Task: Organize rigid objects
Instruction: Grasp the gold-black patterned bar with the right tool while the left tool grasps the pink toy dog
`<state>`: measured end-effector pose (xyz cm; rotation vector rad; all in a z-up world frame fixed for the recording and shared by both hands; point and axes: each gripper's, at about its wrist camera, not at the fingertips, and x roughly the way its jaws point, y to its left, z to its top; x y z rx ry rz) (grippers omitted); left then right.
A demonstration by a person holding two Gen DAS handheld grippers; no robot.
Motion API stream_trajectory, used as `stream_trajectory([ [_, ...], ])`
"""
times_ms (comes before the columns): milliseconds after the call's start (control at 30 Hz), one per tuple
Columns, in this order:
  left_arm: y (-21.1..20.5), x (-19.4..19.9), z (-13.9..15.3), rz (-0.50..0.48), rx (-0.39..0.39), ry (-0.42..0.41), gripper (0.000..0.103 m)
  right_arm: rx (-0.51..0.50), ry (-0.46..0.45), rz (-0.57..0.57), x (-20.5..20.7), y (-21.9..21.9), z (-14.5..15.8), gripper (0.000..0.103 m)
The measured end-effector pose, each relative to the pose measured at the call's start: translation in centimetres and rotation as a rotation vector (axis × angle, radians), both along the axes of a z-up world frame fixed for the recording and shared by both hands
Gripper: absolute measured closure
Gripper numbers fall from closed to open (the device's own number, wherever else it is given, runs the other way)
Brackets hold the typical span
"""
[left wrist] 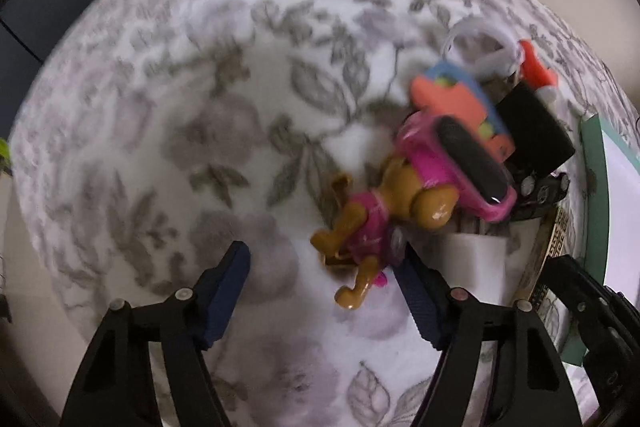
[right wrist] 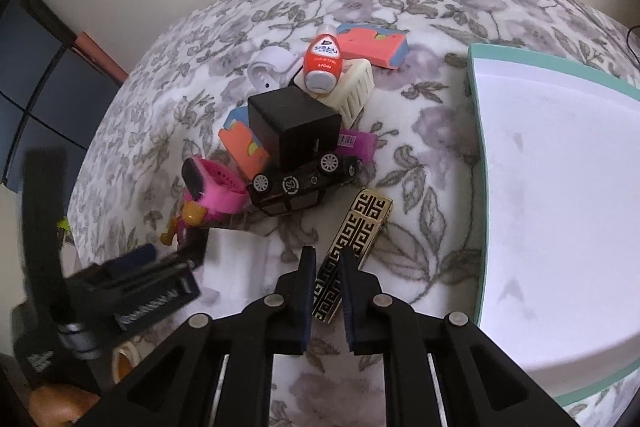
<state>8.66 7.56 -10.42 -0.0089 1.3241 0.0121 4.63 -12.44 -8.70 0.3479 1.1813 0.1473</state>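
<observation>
Brown dog figure lies between the left tool's open fingers.

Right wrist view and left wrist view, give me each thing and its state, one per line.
right gripper: shut on the black and gold box
left gripper: open, dog figure between the fingers
toy car: tipped on its side
orange bottle: lying on the cream crate
teal-rimmed tray: empty

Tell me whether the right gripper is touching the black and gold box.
Touching. The right wrist view shows the right gripper shut on the near end of the black and gold box, both pads pressed against its sides.
</observation>
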Motion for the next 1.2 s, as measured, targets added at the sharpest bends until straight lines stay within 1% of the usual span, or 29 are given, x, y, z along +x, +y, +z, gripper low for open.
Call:
stream_trajectory([
  [133,0.8,0.4,0.5,0.019,-0.006,-0.028,0.029,-0.069,0.000,0.022,0.1,0.7,0.2,0.088],
  [167,0.8,0.5,0.4,0.015,-0.006,-0.029,0.029,-0.076,0.002,0.022,0.1,0.7,0.3,0.085],
  [200,0.9,0.8,0.4,0.012,-0.007,-0.031,0.029,-0.084,0.003,0.018,0.0,0.6,0.3,0.079],
  [267,0.9,1.0,0.5,0.006,0.000,-0.040,0.029,-0.110,0.011,0.009,0.1,0.6,0.2,0.070],
  [433,-0.9,2.0,0.5,-0.043,0.037,-0.070,0.029,-0.122,0.030,0.009,0.6,1.0,-0.5,0.070],
  [500,-1.1,2.3,0.5,-0.049,0.037,-0.081,0.029,-0.147,0.039,0.010,1.0,1.4,-0.8,0.068],
  [733,-2.3,3.1,0.3,-0.075,0.048,-0.111,0.030,-0.198,0.036,0.013,1.5,2.0,-1.5,0.068],
  [767,-2.5,3.1,0.3,-0.082,0.046,-0.115,0.035,-0.199,0.035,0.015,1.5,2.0,-1.6,0.068],
  [800,-2.9,3.2,0.4,-0.092,0.039,-0.117,0.043,-0.198,0.033,0.018,1.4,1.9,-1.6,0.071],
  [833,-3.3,3.1,0.7,-0.105,0.028,-0.116,0.048,-0.198,0.033,0.019,1.4,2.0,-1.7,0.071],
  [867,-3.6,2.9,0.9,-0.117,0.025,-0.118,0.058,-0.197,0.034,0.019,1.4,1.9,-1.7,0.072],
  [900,-4.0,2.7,1.0,-0.132,0.041,-0.121,0.062,-0.197,0.035,0.021,1.3,1.9,-1.7,0.074],
  [967,-4.5,2.5,1.1,-0.148,0.044,-0.116,0.065,-0.200,0.038,0.026,0.9,1.8,-1.6,0.076],
  [1067,-4.5,2.1,1.1,-0.149,0.025,-0.087,0.066,-0.199,0.044,0.032,0.2,1.5,-1.6,0.076],
  [1133,-4.2,1.0,1.3,-0.143,0.014,-0.072,0.066,-0.196,0.049,0.034,-0.3,1.3,-1.5,0.076],
  [1200,-4.2,0.5,1.4,-0.137,0.011,-0.058,0.066,-0.192,0.056,0.034,-0.9,1.2,-1.5,0.079],
])
